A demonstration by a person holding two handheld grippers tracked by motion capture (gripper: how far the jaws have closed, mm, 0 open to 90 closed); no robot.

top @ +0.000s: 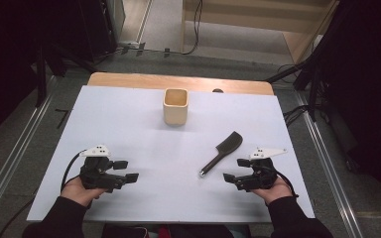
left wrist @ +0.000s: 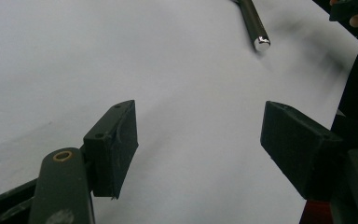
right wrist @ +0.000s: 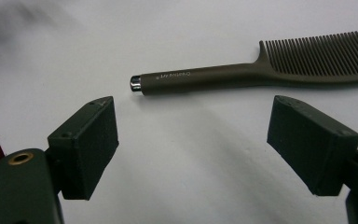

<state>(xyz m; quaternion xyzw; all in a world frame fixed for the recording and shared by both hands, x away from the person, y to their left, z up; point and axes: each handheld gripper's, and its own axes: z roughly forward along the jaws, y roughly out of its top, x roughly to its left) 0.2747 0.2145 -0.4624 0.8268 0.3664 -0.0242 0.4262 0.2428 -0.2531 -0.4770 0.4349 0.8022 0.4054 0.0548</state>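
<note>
A dark comb [top: 222, 151] with a silver-tipped handle lies flat on the white table [top: 144, 148], right of centre. A cream square cup [top: 175, 106] stands upright near the far edge. My right gripper [top: 237, 169] rests low at the front right, open and empty, just right of the handle's tip. In the right gripper view the comb [right wrist: 261, 70] lies crosswise beyond the wide-apart jaws. My left gripper [top: 126, 170] sits at the front left, open with nothing between its jaws. The left gripper view catches the comb's handle tip [left wrist: 260, 39] at the top.
The table's wooden far edge [top: 178, 82] shows behind the white sheet. Dark stands, cables and floor rails surround the table. The person's sleeves [top: 59, 220] come in at the bottom.
</note>
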